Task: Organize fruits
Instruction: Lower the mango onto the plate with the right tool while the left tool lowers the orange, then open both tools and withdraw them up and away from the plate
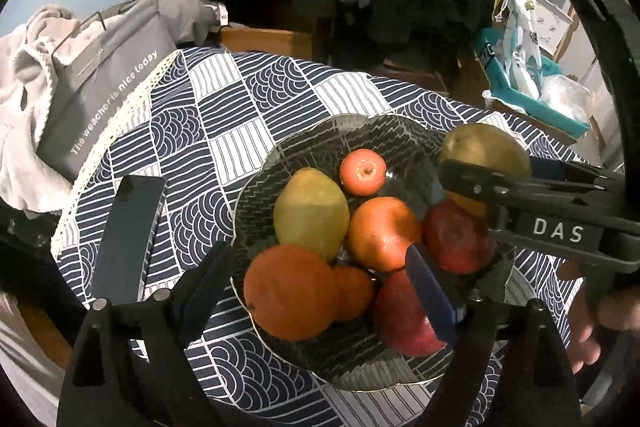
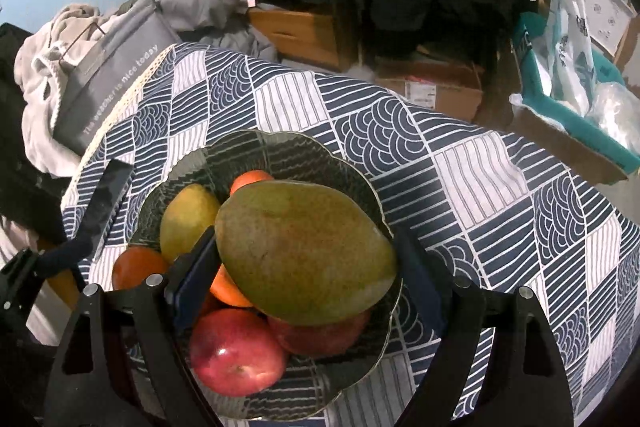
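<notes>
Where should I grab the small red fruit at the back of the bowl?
Grip the small red fruit across its round middle, coming straight down from above. Its stem dimple faces up, and it sits apart from the mango and orange, leaving room for jaws either side.

A green-red mango (image 2: 304,251) hangs tilted above the dark scalloped plate (image 1: 256,187), which carries a yellow-green mango (image 1: 310,213), oranges (image 1: 288,291) and red apples (image 2: 236,353).

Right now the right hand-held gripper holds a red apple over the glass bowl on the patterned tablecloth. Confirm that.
Not an apple. The right hand-held gripper holds a green mango over the glass bowl on the patterned tablecloth; the right wrist view shows it clamped between the pads. The red apples lie in the bowl below.
</notes>
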A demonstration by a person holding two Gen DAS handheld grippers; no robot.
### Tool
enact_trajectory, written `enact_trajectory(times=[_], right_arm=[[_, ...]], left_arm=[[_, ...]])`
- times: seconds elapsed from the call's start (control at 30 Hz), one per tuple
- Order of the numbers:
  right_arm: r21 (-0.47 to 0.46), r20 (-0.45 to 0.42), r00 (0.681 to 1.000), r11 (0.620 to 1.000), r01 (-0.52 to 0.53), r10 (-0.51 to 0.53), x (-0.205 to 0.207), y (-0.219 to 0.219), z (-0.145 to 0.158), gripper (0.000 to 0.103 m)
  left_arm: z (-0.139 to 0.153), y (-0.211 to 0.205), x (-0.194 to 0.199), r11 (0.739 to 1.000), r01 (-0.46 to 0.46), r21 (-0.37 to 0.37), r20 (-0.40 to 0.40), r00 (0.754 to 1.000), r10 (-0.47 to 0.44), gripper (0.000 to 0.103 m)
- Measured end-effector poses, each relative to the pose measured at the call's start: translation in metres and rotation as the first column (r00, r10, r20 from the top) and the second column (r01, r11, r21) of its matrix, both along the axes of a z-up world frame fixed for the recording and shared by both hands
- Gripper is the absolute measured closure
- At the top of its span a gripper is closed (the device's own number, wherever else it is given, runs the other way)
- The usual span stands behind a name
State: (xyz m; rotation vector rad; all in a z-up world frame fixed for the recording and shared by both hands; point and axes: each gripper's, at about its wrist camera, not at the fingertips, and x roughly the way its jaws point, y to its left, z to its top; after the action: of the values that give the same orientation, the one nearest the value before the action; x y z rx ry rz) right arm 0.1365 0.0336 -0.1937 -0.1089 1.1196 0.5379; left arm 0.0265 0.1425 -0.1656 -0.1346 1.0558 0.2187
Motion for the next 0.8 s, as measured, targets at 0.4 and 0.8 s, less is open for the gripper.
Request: enact_trajectory(times=[0.4,0.8], right_arm=[[-0.01,0.028,1.0,1.0,0.006,-0.005,-0.006,0.002,0.001,0.019],[0.031,0.088,0.996,1.0,0.003,-0.006,-0.008,0.005,0.03,0.018]], left_arm=[[0.017,0.007,-0.008,1.0,-0.019,-0.012,0.03,0.999,0.019,0.014],[0.029,0.015,-0.013,0.998,-0.038,-0.046,0.06,0.997,0.04,0.014]])
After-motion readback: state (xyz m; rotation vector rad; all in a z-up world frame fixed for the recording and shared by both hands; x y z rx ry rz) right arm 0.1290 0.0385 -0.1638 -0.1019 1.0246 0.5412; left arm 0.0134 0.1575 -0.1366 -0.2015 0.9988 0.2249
